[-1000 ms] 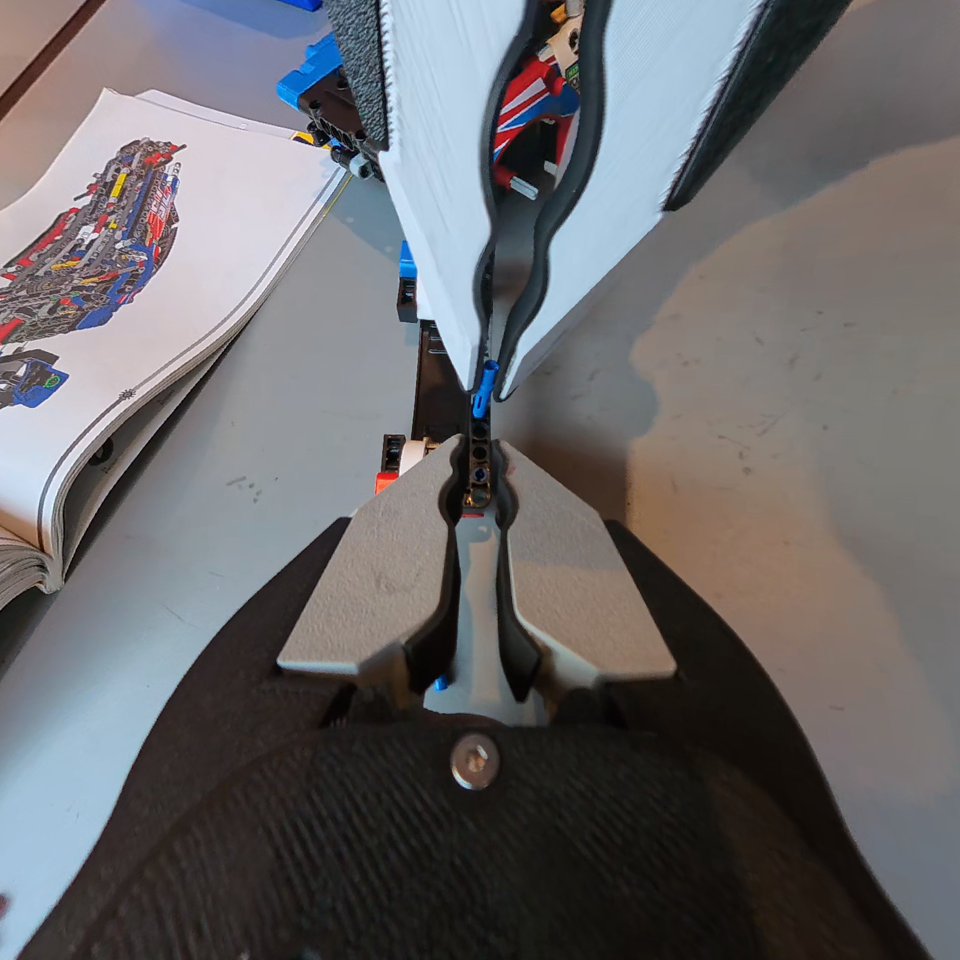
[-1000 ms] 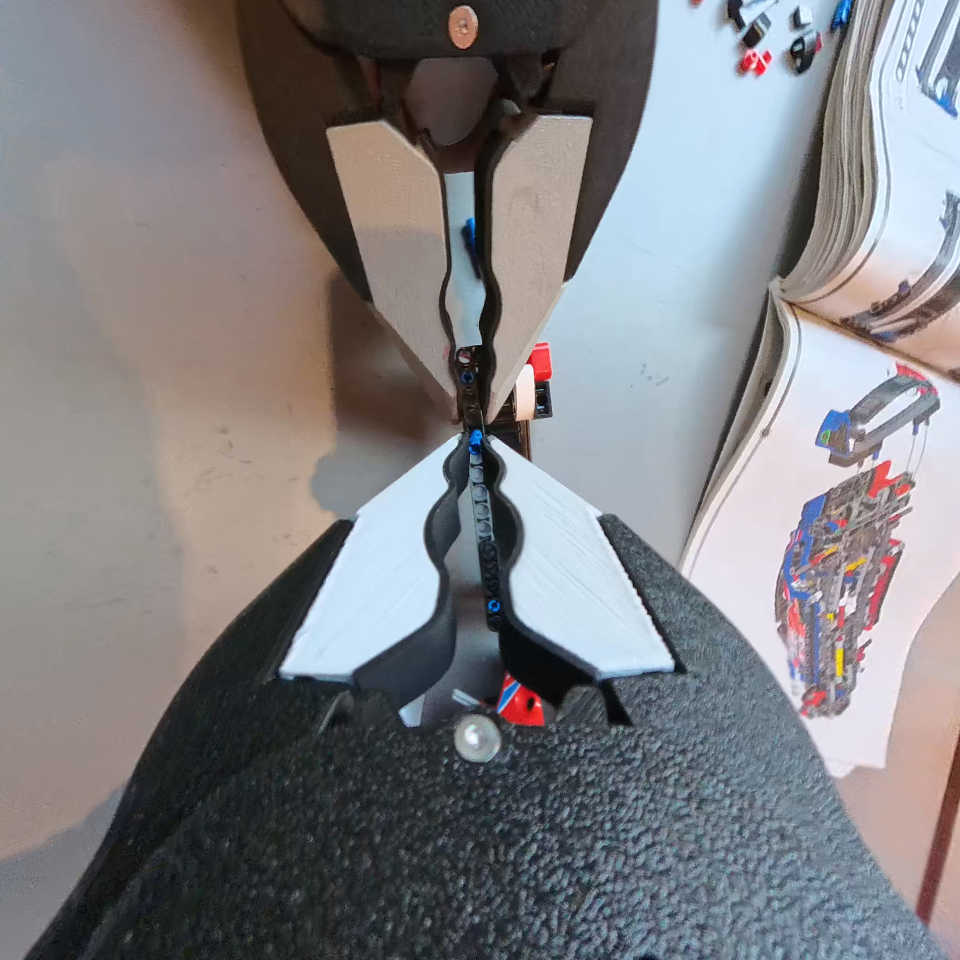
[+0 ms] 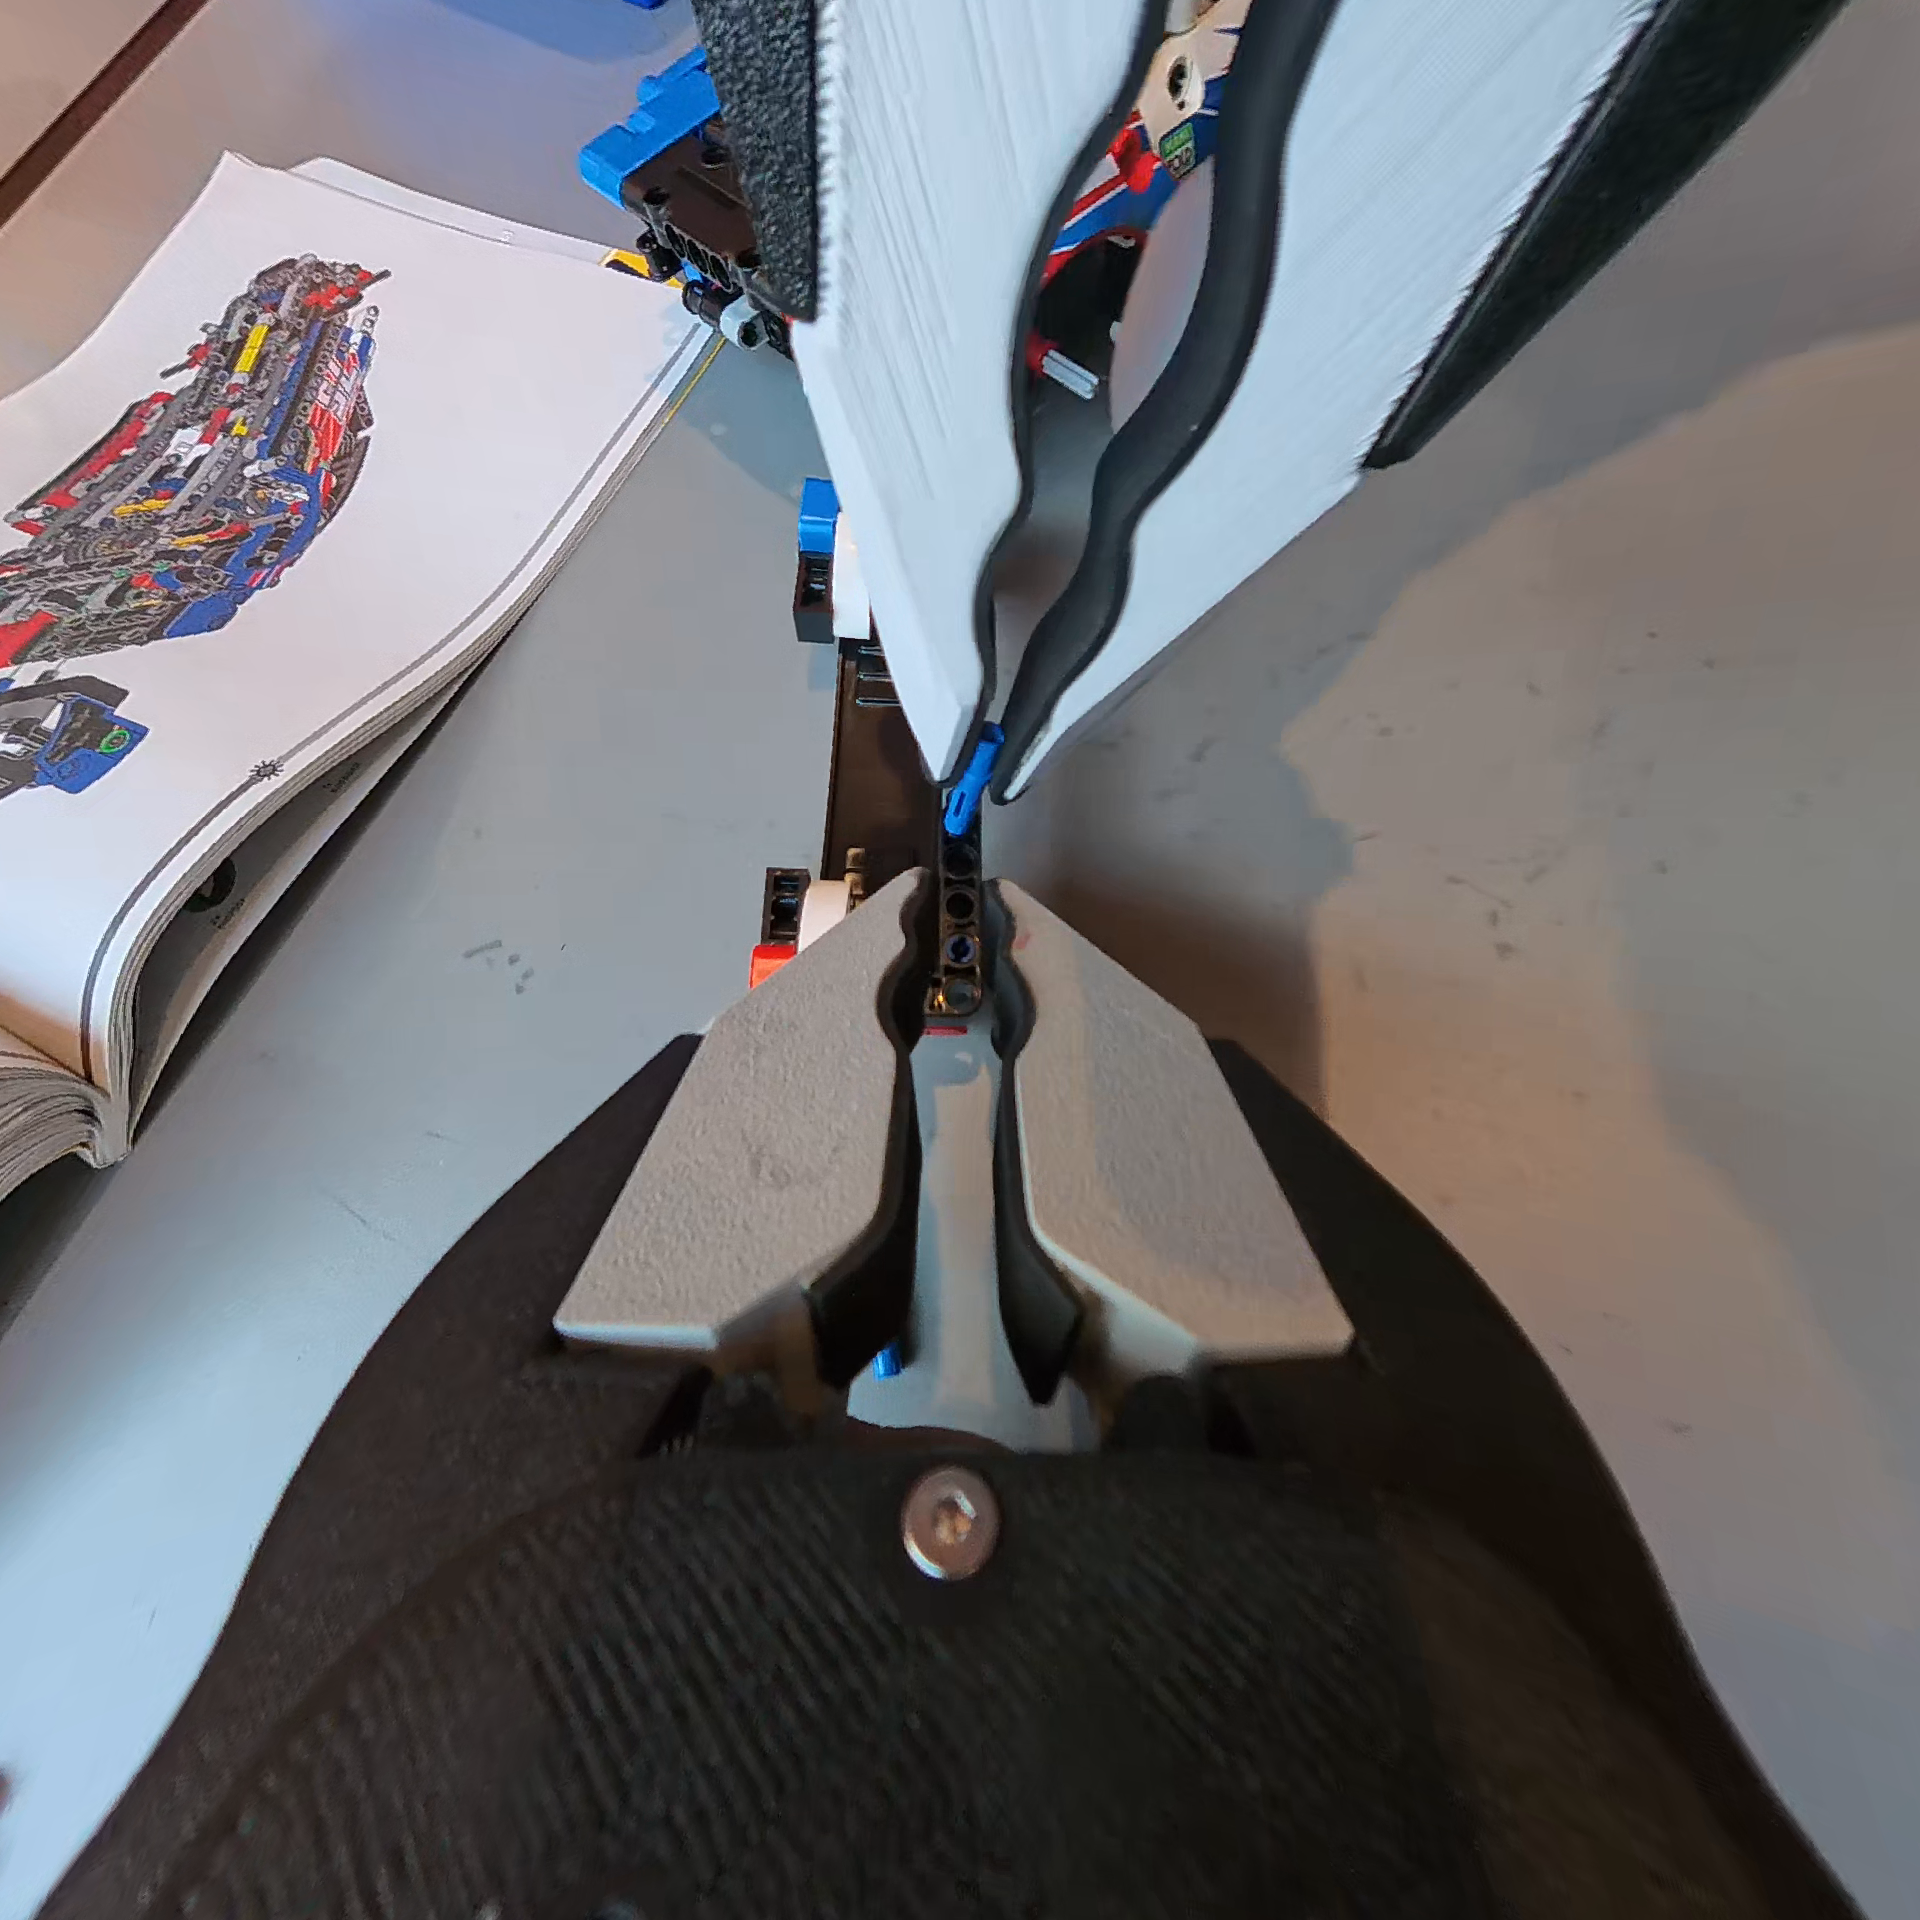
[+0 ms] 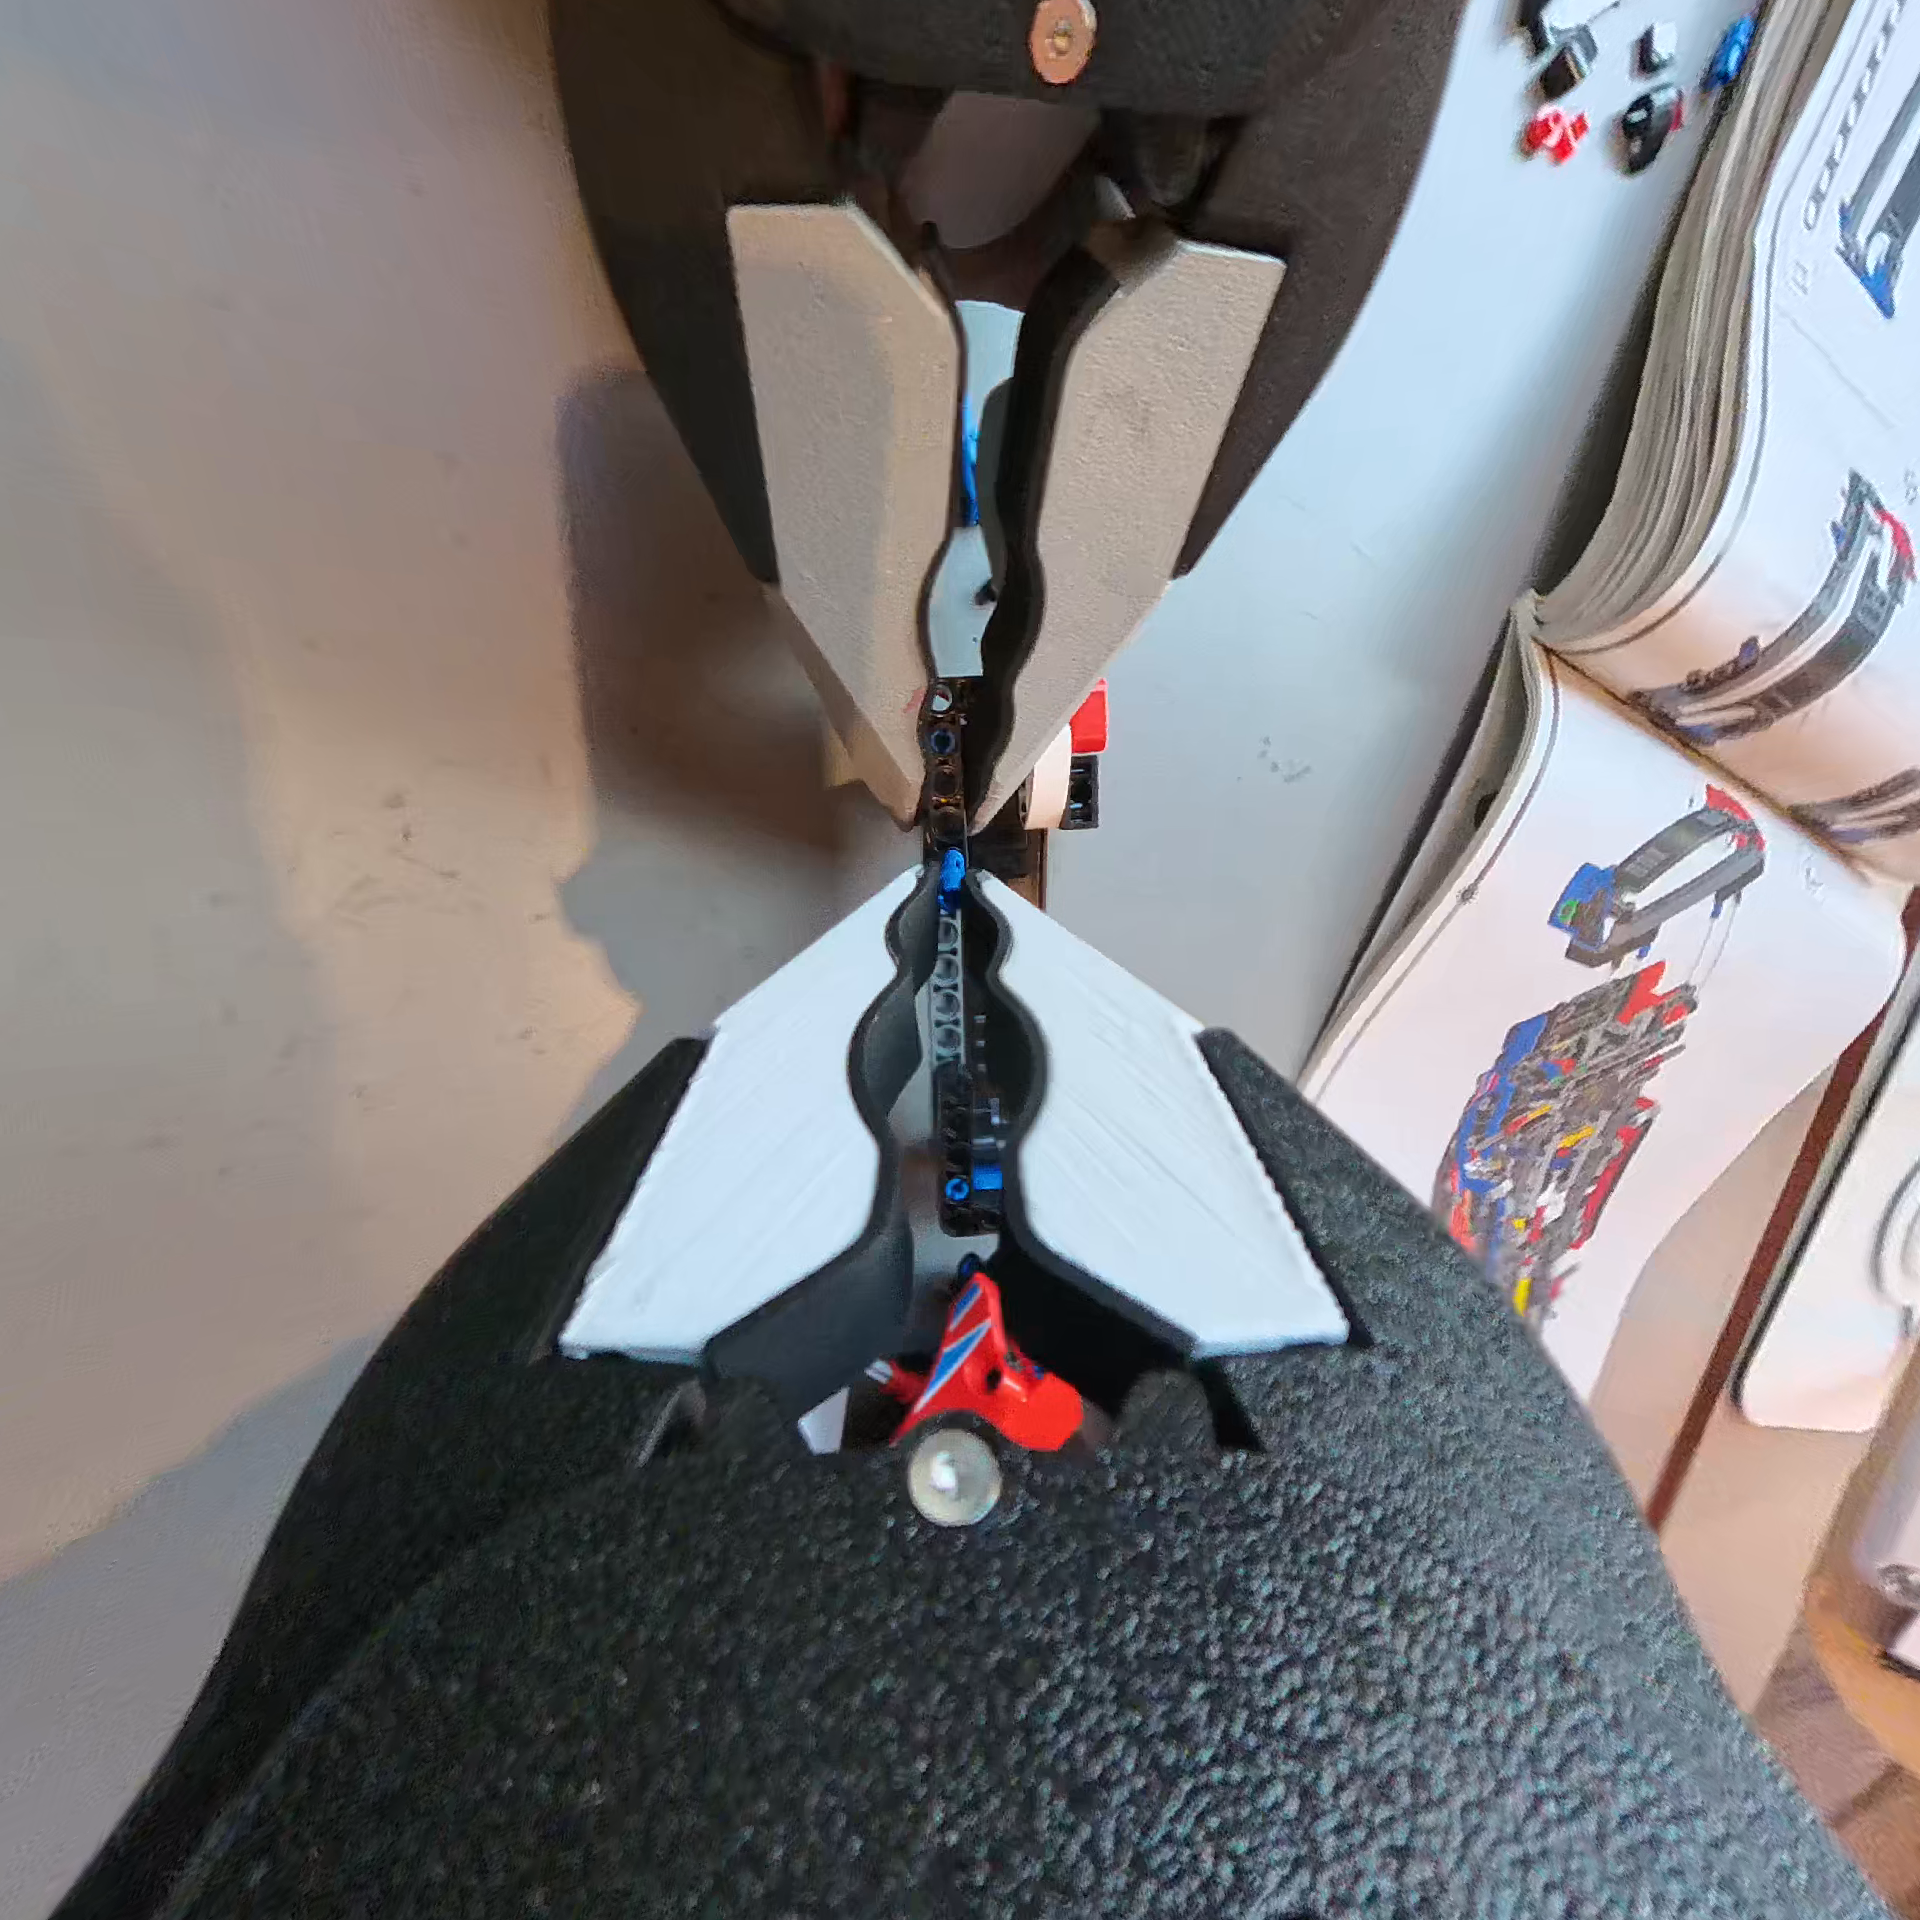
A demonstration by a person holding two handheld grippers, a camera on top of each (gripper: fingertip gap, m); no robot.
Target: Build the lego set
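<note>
Grippers meet tip to tip above a grey tabletop (image 3: pixel 1558 935). Left gripper (image 3: pixel 958 914), with matte grey wedge fingers and wavy black pads, is clamped on a black perforated beam (image 3: pixel 958 925) that juts just past its tips. Right gripper (image 4: pixel 948 883), with white ridged wedge fingers and black wavy pads, pinches a small blue pin (image 3: pixel 971 774) at its very tips; the pin's free end sits at the beam's end hole, and whether it has entered cannot be told.

Clearance: to the left gripper's right, the tabletop lies bare and scuffed. To its left, an open instruction booklet (image 3: pixel 312 520) lies near, its page edge running toward the tips. Directly under both tips sits a black, white and red sub-assembly (image 3: pixel 821 904). Beyond the right gripper's body stands a blue and black model section (image 3: pixel 665 156).

Print: booklet pages carry coloured vehicle drawings.

Loose small parts (image 4: pixel 1600 94) lie far ahead-right of the right gripper.
</note>
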